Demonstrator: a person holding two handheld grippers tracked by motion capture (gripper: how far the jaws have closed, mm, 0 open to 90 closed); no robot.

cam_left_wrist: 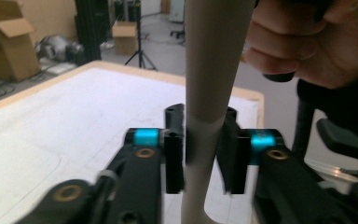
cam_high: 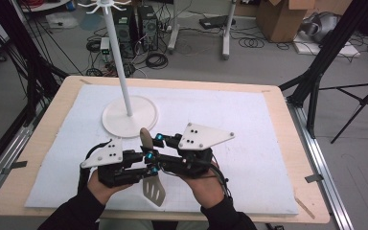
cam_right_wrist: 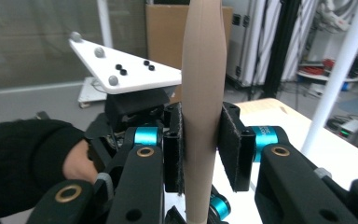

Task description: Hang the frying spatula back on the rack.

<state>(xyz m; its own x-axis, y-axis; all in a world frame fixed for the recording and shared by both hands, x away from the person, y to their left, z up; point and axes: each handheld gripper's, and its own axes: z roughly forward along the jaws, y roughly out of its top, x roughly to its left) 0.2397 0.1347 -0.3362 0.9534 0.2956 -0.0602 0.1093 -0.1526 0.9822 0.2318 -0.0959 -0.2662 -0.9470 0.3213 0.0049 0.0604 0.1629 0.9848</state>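
Clamping: right gripper (cam_right_wrist: 200, 154) jaws on spatula (cam_right_wrist: 204, 93) handle | left gripper (cam_left_wrist: 200, 154) jaws slightly apart around it | no readable writing

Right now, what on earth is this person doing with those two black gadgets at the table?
A person holds a tool in each hand, and both meet on one slotted spatula. The right tool clamps its beige handle. The left tool has its pads around the handle lower down, with small gaps showing. The spatula hangs above the white mat, near a white hook stand.

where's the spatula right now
In the high view the spatula is near the table's front edge, below the white stand's base, its handle between the left gripper and right gripper.
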